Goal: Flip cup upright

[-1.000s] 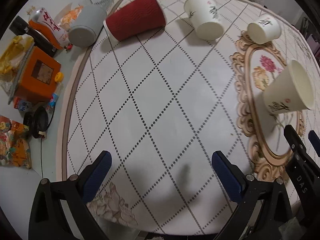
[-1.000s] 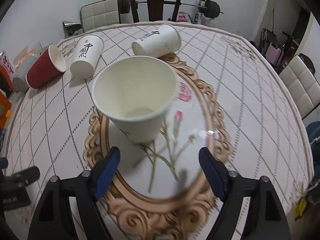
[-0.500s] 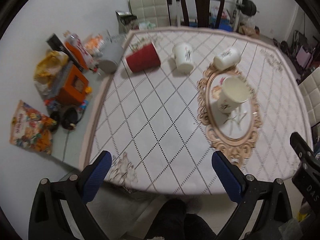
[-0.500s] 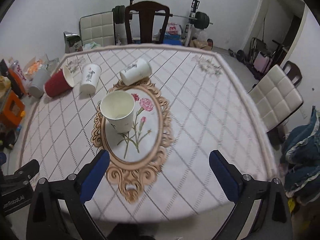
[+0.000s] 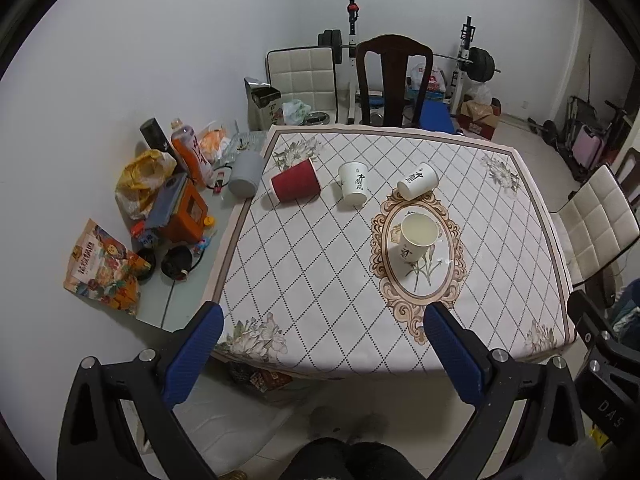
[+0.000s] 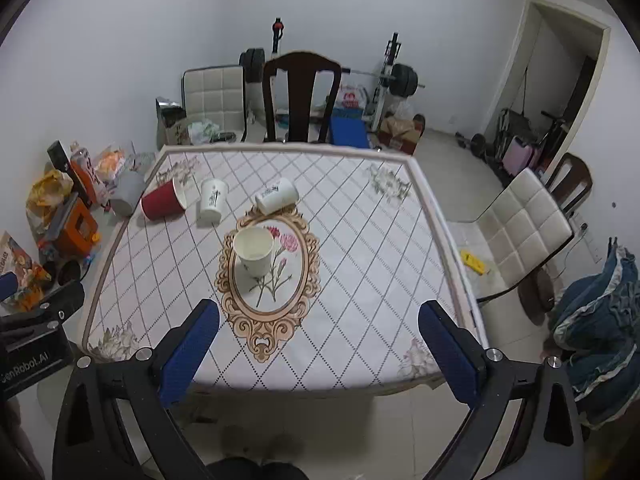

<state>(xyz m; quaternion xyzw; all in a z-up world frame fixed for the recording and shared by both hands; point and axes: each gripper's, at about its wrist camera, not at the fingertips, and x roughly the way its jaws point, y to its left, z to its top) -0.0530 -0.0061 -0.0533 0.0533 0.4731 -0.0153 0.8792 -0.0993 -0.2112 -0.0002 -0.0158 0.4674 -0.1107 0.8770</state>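
- Over the last second both grippers have pulled far back from the table (image 5: 400, 344); a second ago the right gripper (image 6: 320, 344) hovered just before the upright cup (image 6: 253, 249).
- That cup now stands mouth-up on the oval floral medallion (image 6: 268, 280), well apart from both tools, so the flip looks finished.
- The left gripper (image 5: 324, 352) and the right one both hang wide apart, holding nothing.
- The cup is thin white paper, tapered, with an ink print.
- Three more cups lie tipped behind it: a ribbed red cup (image 5: 295, 185) and two white ones.
- The tablecloth looks smooth, diamond-patterned.
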